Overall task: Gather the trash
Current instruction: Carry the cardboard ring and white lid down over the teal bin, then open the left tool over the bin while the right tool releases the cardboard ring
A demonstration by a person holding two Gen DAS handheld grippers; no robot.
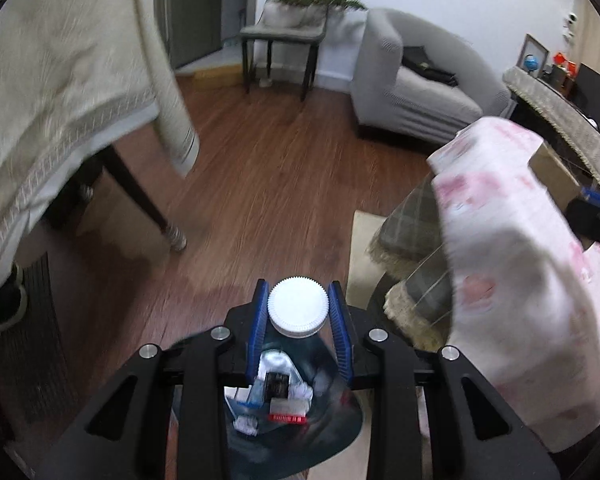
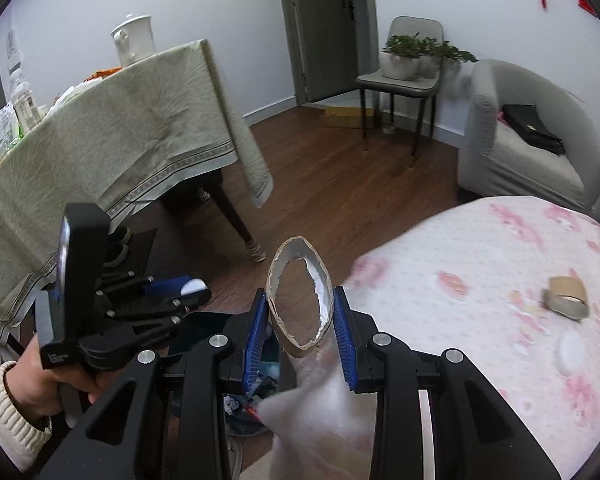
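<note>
My left gripper (image 1: 299, 314) is shut on a clear bottle with a white cap (image 1: 298, 307). It holds the bottle over a dark bin (image 1: 332, 424) with scraps of trash inside. My right gripper (image 2: 301, 312) is shut on a squashed cardboard tube (image 2: 300, 304), at the near edge of a table with a pink-flowered cloth (image 2: 500, 280). The left gripper also shows in the right wrist view (image 2: 180, 286), low at the left, with the white cap between its fingers. Another cardboard roll (image 2: 567, 295) lies on the pink cloth at the right.
A dining table under a beige cloth (image 2: 120, 140) stands at the left, with a white pot (image 2: 134, 38) and packets on it. A chair with plants (image 2: 404, 76) and a grey sofa (image 2: 520, 140) stand at the far wall. Wood floor (image 1: 260, 184) lies between.
</note>
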